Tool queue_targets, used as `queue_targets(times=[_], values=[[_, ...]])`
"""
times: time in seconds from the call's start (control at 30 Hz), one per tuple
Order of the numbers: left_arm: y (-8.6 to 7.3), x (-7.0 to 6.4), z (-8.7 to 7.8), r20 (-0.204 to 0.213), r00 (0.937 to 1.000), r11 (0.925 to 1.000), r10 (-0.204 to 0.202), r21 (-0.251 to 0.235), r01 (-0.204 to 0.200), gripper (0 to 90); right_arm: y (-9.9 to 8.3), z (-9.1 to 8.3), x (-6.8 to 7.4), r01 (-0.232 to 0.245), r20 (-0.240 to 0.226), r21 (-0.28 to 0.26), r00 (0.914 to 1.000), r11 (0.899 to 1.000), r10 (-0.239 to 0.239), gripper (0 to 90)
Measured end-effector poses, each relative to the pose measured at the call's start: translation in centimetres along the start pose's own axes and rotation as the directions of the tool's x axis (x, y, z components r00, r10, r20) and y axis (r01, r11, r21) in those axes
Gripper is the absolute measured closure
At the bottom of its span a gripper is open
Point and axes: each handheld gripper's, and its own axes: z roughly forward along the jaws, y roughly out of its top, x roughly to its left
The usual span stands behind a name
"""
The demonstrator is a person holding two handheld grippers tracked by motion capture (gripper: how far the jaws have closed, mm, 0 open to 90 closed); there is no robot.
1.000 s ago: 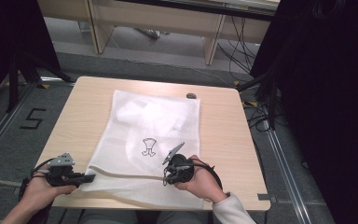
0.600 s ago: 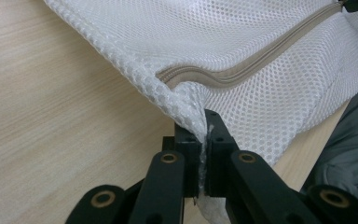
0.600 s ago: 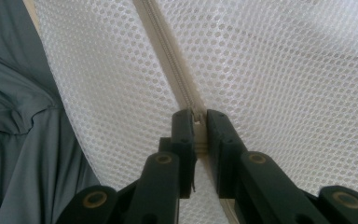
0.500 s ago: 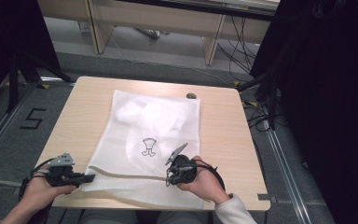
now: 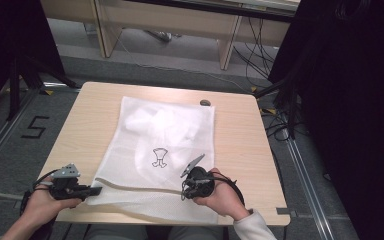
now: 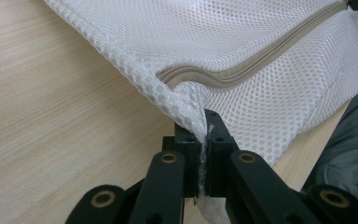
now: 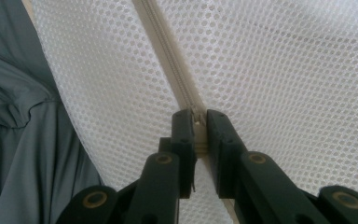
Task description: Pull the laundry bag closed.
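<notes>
A white mesh laundry bag [image 5: 160,155] lies flat on the wooden table [image 5: 240,145], a small black figure printed at its middle and a beige zipper [image 5: 135,187] running along its near end. The left gripper [image 6: 204,140] is clamped on the bag's corner just by the zipper's end (mesh bunched between the jaws). The right gripper [image 7: 200,126] is closed on the zipper's slider. A small dark oval object [image 5: 205,103] sits beyond the bag's far edge.

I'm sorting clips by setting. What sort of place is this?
Probably a lab or recording room: a lone wooden table with a mesh bag, loose floor cables, a taped "5".
</notes>
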Motion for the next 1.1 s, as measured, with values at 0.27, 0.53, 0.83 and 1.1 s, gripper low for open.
queue_targets(times=[0.27,0.53,0.83,1.1], values=[[0.0,0.0,0.0,0.006,1.0,1.0,-0.001,-0.001,0.001,85.9,-0.3,-0.1,-0.1,-0.004,-0.002,0.004,1.0,1.0,0.004,82.4],[0.0,0.1,0.0,0.006,1.0,1.0,0.002,0.002,-0.002,85.9,-0.6,-0.2,-0.2,-0.008,0.0,-0.003,1.0,1.0,0.008,82.4],[0.0,0.1,0.0,0.006,1.0,1.0,0.001,0.001,-0.001,85.9,-0.9,-0.3,-0.3,-0.016,0.0,-0.001,0.9999,1.0,0.016,82.3],[0.0,0.1,-0.1,0.009,1.0,1.0,0.002,0.003,-0.002,85.9,-1.2,-0.4,-0.3,-0.019,0.004,-0.002,0.9998,1.0,0.019,82.3]])
